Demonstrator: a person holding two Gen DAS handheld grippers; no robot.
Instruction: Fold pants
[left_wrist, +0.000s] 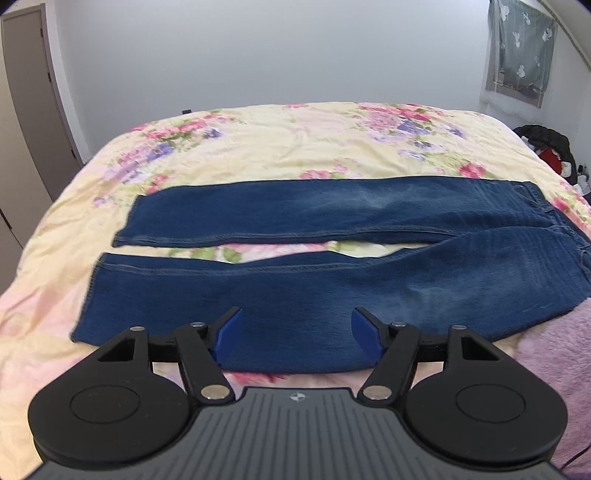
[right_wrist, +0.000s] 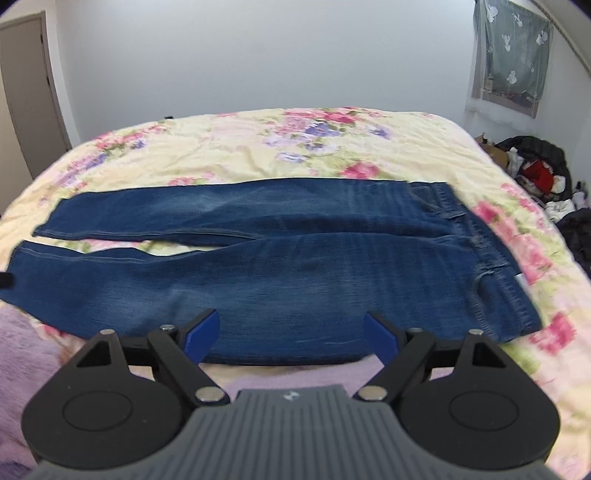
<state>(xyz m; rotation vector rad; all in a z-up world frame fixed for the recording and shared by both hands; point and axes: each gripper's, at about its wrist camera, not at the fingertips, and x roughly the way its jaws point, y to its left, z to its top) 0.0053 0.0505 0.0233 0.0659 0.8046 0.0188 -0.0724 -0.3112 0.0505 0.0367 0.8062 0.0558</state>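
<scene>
Blue jeans (left_wrist: 325, 266) lie spread flat across the flowered bedspread (left_wrist: 295, 140), waist to the right, both leg hems to the left, with a narrow gap between the legs. My left gripper (left_wrist: 297, 332) hovers over the near leg's lower half, jaws wide open with nothing between the blue pads (left_wrist: 227, 336). In the right wrist view the same jeans (right_wrist: 295, 266) fill the middle, and my right gripper (right_wrist: 291, 334) hangs over the near leg's thigh part, open, holding nothing. Both grippers sit just inside the jeans' near edge.
A purple fuzzy blanket (right_wrist: 26, 332) lies along the bed's near edge. A pile of dark and red clothes (right_wrist: 535, 166) sits on the floor at right, below a curtained window (right_wrist: 513, 48). A door (left_wrist: 33, 96) stands at left.
</scene>
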